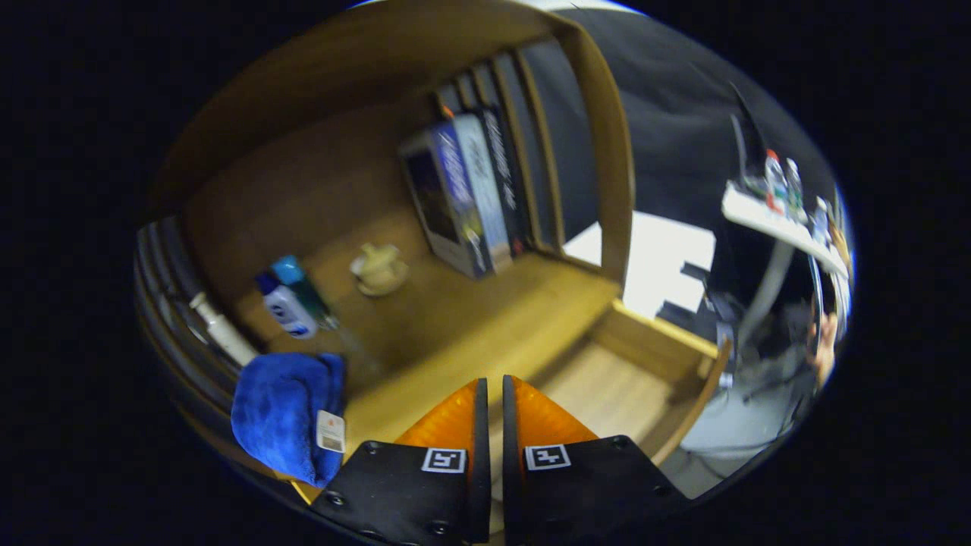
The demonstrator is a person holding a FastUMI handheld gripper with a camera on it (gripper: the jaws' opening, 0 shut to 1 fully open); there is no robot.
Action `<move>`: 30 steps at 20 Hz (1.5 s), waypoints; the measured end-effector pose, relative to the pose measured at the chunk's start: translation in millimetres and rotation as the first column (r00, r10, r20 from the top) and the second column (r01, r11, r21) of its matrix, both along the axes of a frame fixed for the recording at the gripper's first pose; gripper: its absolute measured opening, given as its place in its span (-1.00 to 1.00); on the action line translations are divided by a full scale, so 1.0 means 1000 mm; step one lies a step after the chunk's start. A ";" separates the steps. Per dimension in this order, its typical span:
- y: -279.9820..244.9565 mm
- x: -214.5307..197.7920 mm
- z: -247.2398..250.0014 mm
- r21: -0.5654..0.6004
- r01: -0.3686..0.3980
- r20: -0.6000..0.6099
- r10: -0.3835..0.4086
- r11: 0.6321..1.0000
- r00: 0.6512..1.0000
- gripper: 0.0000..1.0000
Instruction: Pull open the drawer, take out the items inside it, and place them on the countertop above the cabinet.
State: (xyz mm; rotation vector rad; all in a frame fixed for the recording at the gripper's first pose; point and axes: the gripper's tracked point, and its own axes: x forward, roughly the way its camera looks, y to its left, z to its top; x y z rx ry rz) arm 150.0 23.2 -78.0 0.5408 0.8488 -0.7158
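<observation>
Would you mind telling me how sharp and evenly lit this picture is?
Gripper view: the books and the small bottle are smeared by motion blur; the fisheye bends the shelf frame into a curve; the pale floor patch is overexposed; the blue towel and the nearly closed, empty tool look fairly crisp.

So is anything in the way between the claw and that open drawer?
Nothing visible is. The claw, fingers closed together on nothing, has the open drawer just ahead of it. The blue towel and the bottle lie off to the side on the countertop.
</observation>
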 end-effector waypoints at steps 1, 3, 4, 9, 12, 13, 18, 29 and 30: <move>0.002 -0.002 -0.014 0.055 0.043 -0.024 -0.042 0.998 0.999 -0.70; 0.009 -0.010 -0.036 0.151 0.087 -0.084 -0.075 0.985 0.994 -0.35; 0.010 -0.020 -0.043 0.178 0.122 -0.140 -0.098 0.976 0.985 -0.06; 0.022 -0.051 -0.066 0.250 0.266 -0.321 -0.180 0.931 0.930 0.51; 0.025 -0.066 -0.083 0.253 0.275 -0.450 -0.139 0.927 0.882 0.68; 0.025 -0.072 -0.084 0.256 0.288 -0.485 -0.135 0.923 0.864 0.62; 0.027 -0.082 -0.095 0.274 0.318 -0.606 -0.094 0.908 0.790 0.62; 0.047 -0.082 -0.128 0.408 0.369 -0.662 -0.007 0.835 0.749 0.71; 0.049 -0.080 -0.130 0.417 0.385 -0.663 -0.014 0.823 0.748 0.72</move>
